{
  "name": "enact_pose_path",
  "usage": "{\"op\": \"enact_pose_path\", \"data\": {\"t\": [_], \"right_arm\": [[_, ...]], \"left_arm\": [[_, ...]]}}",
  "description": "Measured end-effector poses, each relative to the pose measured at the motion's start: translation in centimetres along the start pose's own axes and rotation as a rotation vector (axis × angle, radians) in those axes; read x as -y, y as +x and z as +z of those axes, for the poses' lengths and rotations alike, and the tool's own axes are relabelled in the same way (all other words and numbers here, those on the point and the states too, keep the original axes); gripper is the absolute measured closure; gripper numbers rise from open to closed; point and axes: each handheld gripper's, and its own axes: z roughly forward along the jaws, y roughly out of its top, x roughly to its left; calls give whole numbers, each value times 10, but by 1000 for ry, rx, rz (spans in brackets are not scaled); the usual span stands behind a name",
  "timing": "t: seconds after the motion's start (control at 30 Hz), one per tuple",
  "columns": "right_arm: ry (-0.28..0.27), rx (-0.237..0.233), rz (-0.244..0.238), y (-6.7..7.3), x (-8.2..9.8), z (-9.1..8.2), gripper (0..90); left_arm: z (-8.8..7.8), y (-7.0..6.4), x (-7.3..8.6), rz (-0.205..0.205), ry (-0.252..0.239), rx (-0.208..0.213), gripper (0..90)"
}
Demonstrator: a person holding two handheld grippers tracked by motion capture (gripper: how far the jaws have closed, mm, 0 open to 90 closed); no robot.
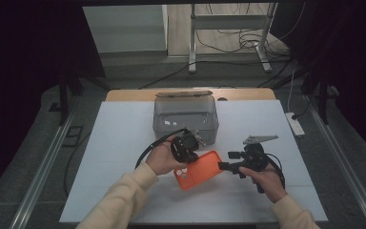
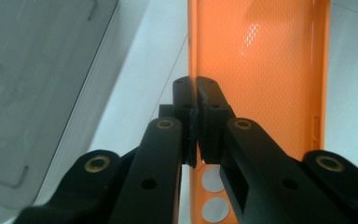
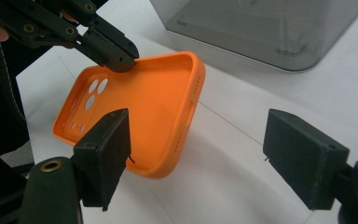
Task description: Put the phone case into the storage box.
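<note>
- The orange phone case (image 1: 198, 169) hangs tilted just above the white table (image 1: 124, 143), its hollow inside with the camera cut-outs facing up
- The left gripper (image 2: 195, 100) pinches one long edge of the case, jaws clamped tight on the rim
- The right gripper (image 3: 200, 154) waits just beside the case's other end, jaws spread wide, gripping nothing
- A grey translucent box (image 1: 186, 117) stands behind, near the case

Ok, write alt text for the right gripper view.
An orange phone case is held up off a white table, its edge pinched by the shut left gripper coming in from the upper left. The right gripper stands open in front, one jaw before the case's near corner. A grey plastic bin sits behind.
</note>
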Motion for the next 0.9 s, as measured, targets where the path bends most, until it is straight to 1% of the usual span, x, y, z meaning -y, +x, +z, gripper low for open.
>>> {"op": "enact_pose_path", "data": {"t": [0.1, 0.27, 0.37, 0.47, 0.57, 0.63, 0.77, 0.8, 0.9], "right_arm": [[6, -7, 10, 0, -2, 5, 236], [33, -28, 29, -1, -5, 14, 255], [37, -44, 36, -1, -7, 17, 284], [44, -62, 51, -1, -9, 20, 332], [54, -82, 68, -2, -9, 22, 384], [58, -101, 72, -2, -9, 22, 447], [59, -127, 81, -2, -9, 20, 615], [59, -135, 85, -2, -9, 20, 638], [60, -152, 141, -4, -9, 17, 752]], "left_arm": [[-1, -1, 0, 8, -11, -11, 876], [-2, -3, 0, 17, -17, -11, 876], [-2, -4, -1, 19, -22, -12, 875], [-3, -5, -1, 26, -33, -21, 874], [-5, -6, -1, 34, -43, -22, 874], [-5, -6, -1, 36, -42, -22, 871], [-5, -7, -2, 49, -48, -26, 865], [-4, -8, -2, 52, -50, -27, 864], [-4, -9, -1, 75, -51, -35, 851]]}}
